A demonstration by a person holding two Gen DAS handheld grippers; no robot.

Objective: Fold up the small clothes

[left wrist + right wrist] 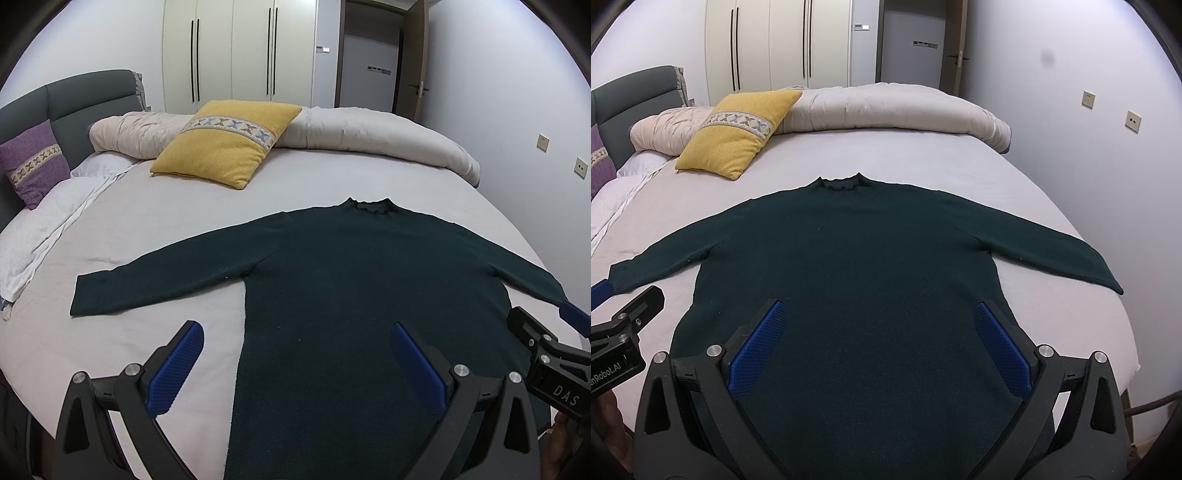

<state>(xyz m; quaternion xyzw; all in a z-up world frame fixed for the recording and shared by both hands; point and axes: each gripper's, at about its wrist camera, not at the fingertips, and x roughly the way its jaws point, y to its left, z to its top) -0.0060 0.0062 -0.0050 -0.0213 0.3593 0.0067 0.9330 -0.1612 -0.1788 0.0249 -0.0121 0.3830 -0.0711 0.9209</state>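
The bed (pixel 155 236) carries a pale grey sheet; a wardrobe (pixel 236 51) and door (pixel 413 59) stand behind. One dark green sweater (pixel 864 266) lies flat, sleeves spread. Two cushions: yellow cushion (pixel 225 144), purple cushion (pixel 33 162). One rolled duvet (pixel 369 129). Left tongs (pixel 295 365) and right tongs (pixel 882 343) hover wide apart, holding nothing.

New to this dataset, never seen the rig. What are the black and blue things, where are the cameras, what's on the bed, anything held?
No robot arm: a person holds a two-finger tool in each hand, each carrying a fisheye camera that looks along its fingers. The left view shows the left tool, the right view the right tool; the blue parts are finger pads. Both are open, holding nothing. A dark green sweater lies flat on the bed, sleeves spread, neck away from the cameras. Behind it sit a yellow cushion and a rolled duvet.
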